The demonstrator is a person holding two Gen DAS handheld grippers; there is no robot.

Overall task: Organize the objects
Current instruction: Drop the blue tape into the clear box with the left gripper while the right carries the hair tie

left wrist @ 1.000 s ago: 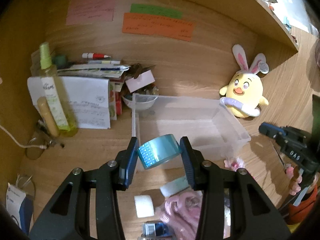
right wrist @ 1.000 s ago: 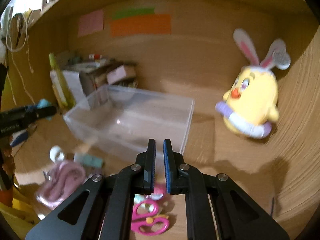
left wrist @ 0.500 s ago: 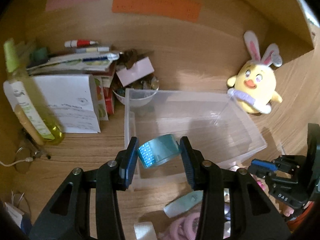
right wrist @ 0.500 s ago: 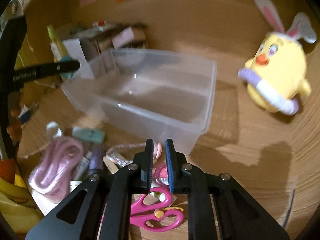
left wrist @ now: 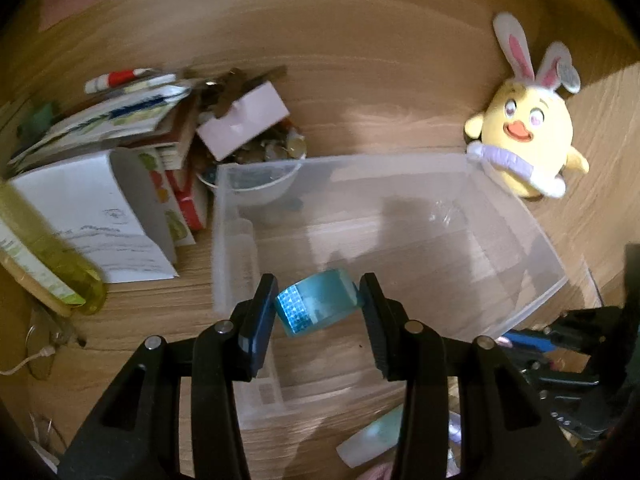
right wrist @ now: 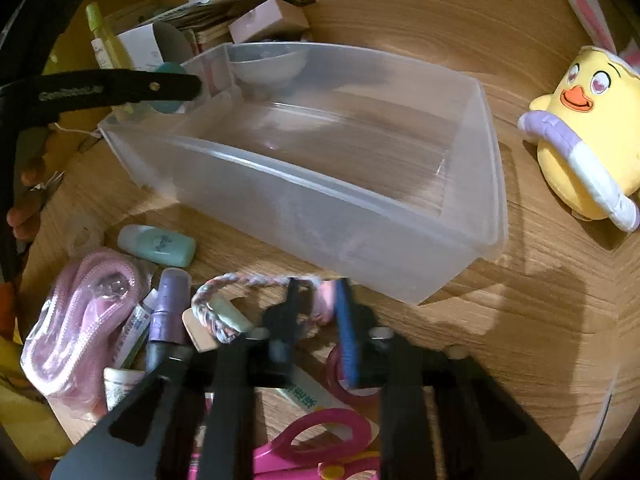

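My left gripper [left wrist: 318, 304] is shut on a roll of teal tape [left wrist: 320, 303] and holds it over the near left corner of the clear plastic bin [left wrist: 532, 220]. The bin [right wrist: 494, 152] holds nothing visible. From the right wrist view the left gripper's finger [right wrist: 120, 90] and the tape [right wrist: 168, 88] show at the bin's far left rim. My right gripper [right wrist: 316, 312] is open a little, with nothing between its fingers, low over a pile in front of the bin: pink scissors [right wrist: 320, 448], a braided cord [right wrist: 224, 300], a purple tube [right wrist: 168, 312].
A yellow bunny-eared plush [left wrist: 528, 140] sits right of the bin. Books, papers and a white bowl [left wrist: 256, 188] are stacked at the back left, with a yellow-green bottle [left wrist: 48, 272]. A pink pouch [right wrist: 76, 320] and mint bottle [right wrist: 156, 240] lie near the pile.
My left gripper moved forward and down with the tape to above the bin's corner. My right gripper dropped toward the pile and its jaws parted.
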